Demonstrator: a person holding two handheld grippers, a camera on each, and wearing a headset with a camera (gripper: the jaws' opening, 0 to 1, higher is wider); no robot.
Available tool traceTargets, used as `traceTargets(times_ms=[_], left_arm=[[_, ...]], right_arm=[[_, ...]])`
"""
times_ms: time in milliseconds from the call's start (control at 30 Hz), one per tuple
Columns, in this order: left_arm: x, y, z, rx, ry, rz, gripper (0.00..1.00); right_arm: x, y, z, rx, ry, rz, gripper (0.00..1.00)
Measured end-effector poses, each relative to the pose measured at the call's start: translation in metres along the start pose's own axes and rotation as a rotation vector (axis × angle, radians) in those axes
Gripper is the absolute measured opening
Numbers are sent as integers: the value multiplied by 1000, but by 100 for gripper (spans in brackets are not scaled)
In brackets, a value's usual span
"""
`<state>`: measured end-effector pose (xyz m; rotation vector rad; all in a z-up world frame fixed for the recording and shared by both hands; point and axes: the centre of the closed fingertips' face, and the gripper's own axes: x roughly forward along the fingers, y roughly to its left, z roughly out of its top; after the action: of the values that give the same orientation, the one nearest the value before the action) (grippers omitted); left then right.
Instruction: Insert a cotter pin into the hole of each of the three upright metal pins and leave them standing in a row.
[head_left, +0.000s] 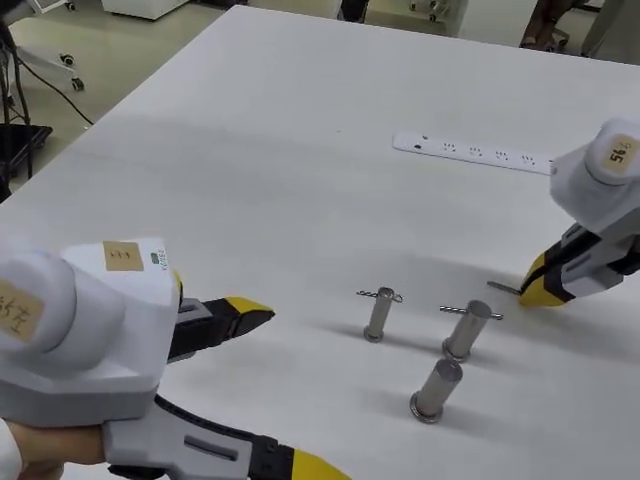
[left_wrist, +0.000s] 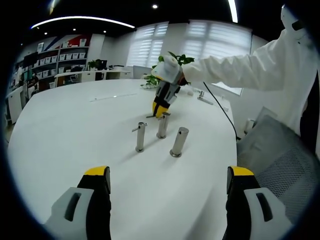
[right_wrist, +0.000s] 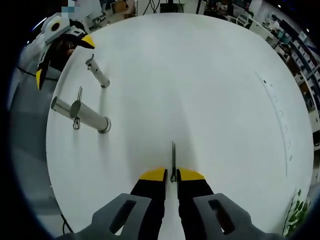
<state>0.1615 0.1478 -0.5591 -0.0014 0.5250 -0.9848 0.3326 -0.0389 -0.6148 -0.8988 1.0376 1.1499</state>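
Right gripper grips a cotter pin; two metal pins fitted, one bare

The right gripper view shows plainly what the head view leaves tiny: the right gripper (right_wrist: 173, 174) clamped on a cotter pin (right_wrist: 173, 156). The bare pin (head_left: 436, 390) stands at six o'clock of the two fitted metal pins (head_left: 465, 330). The left gripper (left_wrist: 170, 172) gapes wide, well apart. A power strip (head_left: 470, 152) lies at twelve.

I had bright, even light from overhead, and ceiling strips (left_wrist: 82, 19) glowed in the left gripper view. The metal pins (head_left: 378, 315) threw soft, faint shadows on the white table (head_left: 250, 150). Both gripper views curved hard at their edges.
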Motion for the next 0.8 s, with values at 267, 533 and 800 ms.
traceTargets(times_ms=[267,533,800], left_arm=[[-1,-1,1,-20,-14,-7,95],[-5,3,0,-18,-13,10,95],[-6,2,-2,-22,-10,11,95]], right_arm=[[1,2,0,-6,25,5,3],[1,4,1,-14,39,13,3],[1,-6,1,-16,50,-55,0]])
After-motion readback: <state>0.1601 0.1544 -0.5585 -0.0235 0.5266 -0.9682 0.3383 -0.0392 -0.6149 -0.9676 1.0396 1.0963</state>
